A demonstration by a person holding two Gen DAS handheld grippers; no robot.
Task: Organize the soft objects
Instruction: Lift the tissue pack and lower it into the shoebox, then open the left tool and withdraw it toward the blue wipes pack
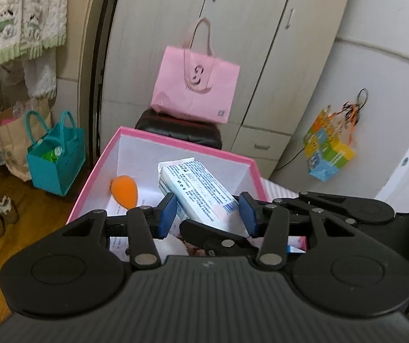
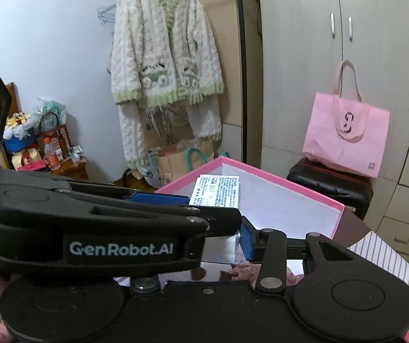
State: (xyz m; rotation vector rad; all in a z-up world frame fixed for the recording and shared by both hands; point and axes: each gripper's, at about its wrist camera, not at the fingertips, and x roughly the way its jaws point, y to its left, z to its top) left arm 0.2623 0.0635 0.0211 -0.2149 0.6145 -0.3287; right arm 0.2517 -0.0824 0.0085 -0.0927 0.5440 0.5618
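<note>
The left hand-held gripper (image 1: 208, 210) hangs over the near edge of a pink box (image 1: 176, 140) with a white inside, its blue pads (image 1: 168, 208) set moderately apart. The gap frames the near end of a white printed packet (image 1: 196, 188) lying tilted in the box, but whether the pads press on it or merely sit in front of it cannot be told from this view. An orange egg-shaped sponge (image 1: 124, 190) rests on the box floor to the left of the packet, clear of both pads. The right hand-held gripper (image 2: 243, 220) crosses just beneath the left one; in its own view the left gripper's black body covers most of its left finger, so only one blue pad (image 2: 246, 240) shows plainly, partly spread, and what it grips, if anything, cannot be made out. Below it lie a white block and pinkish patterned fabric (image 2: 247, 271). The pink box (image 2: 261, 171) sits ahead, packet (image 2: 218, 190) inside.
</note>
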